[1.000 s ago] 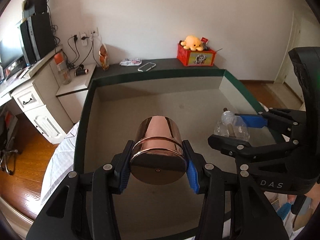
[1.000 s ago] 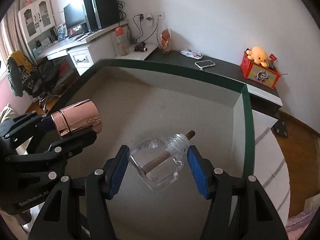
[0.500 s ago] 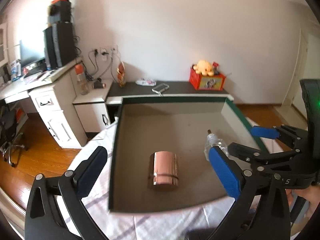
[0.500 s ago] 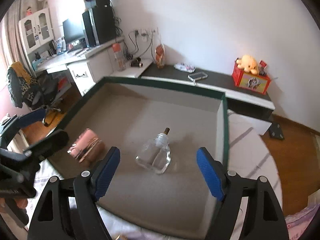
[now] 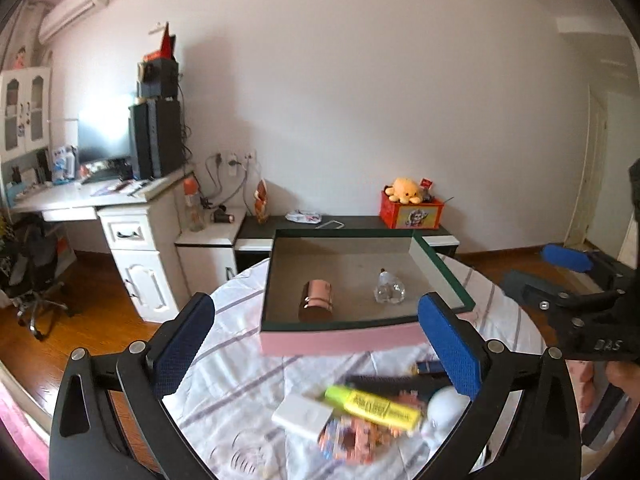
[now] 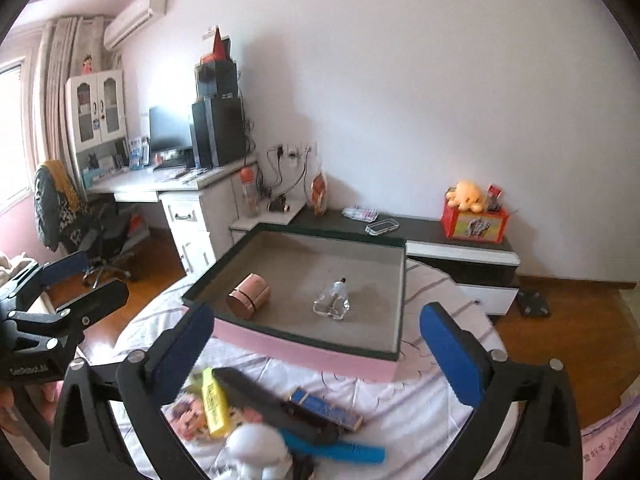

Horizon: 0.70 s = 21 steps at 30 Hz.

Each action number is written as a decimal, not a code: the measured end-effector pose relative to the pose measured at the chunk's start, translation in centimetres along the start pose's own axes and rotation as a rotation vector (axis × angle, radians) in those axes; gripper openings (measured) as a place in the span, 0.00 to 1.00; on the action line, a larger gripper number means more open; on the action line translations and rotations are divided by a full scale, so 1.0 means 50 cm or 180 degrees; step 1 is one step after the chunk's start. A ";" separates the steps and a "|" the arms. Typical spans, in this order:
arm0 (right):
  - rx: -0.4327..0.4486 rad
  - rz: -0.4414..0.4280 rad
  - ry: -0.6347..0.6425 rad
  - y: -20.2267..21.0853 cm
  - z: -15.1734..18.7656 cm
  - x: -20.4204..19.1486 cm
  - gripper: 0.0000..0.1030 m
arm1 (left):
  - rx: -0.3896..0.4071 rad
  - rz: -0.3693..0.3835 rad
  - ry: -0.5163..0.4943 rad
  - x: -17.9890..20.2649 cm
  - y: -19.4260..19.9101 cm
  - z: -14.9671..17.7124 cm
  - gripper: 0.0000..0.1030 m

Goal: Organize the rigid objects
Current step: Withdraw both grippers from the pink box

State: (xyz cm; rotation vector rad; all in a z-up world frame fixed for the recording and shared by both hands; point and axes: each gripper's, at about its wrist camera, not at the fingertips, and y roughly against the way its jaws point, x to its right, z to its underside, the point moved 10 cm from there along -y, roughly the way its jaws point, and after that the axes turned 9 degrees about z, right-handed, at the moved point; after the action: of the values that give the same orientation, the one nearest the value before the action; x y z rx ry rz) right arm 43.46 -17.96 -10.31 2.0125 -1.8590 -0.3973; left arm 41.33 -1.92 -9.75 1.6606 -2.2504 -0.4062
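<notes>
A pink box with a green rim [image 5: 340, 338] [image 6: 304, 354] stands on the round table. Inside lie a rose-gold cup [image 5: 316, 301] [image 6: 248, 295] on its side at the left and a clear glass bottle [image 5: 389, 290] [image 6: 333, 301] to its right. My left gripper [image 5: 316, 340] is open and empty, held back above the near table. My right gripper [image 6: 316, 344] is open and empty too, also well short of the box. Loose items lie below the grippers: a yellow highlighter [image 5: 374, 402] [image 6: 214, 402], a white block [image 5: 304, 416], a white figure [image 6: 256, 452], a dark blue case [image 6: 324, 408].
The table has a white striped cloth [image 5: 240, 360]. A blue clip [image 6: 340, 448] and a black object [image 6: 264, 400] lie among the loose items. Behind the box are a low dark cabinet [image 6: 440, 236] with a red toy box [image 6: 474, 224], and a white desk [image 5: 120, 216] at the left.
Both grippers let go of the cup and the bottle inside the box, then pulled back and up. The cup and bottle now lie in the box and the near table clutter has come into view.
</notes>
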 end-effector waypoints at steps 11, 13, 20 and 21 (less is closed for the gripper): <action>0.0157 0.0152 -0.0137 0.127 0.070 0.007 1.00 | 0.0154 -0.0193 -0.0128 0.023 0.133 0.055 1.00; 0.0129 0.0163 -0.0167 0.137 0.088 0.007 1.00 | 0.0150 -0.0270 -0.0126 0.016 0.144 0.065 1.00; -0.0018 0.0176 -0.0188 0.144 0.140 0.014 1.00 | 0.0053 -0.0388 -0.0134 -0.003 0.158 0.102 1.00; -0.0041 0.0190 -0.0188 0.145 0.150 0.016 1.00 | 0.0036 -0.0402 -0.0141 -0.005 0.157 0.109 1.00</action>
State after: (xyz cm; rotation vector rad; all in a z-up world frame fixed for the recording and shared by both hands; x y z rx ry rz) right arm 33.72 -19.78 -13.66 1.9517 -1.9416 -0.4554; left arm 32.34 0.80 -11.53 1.8228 -2.1895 -0.4657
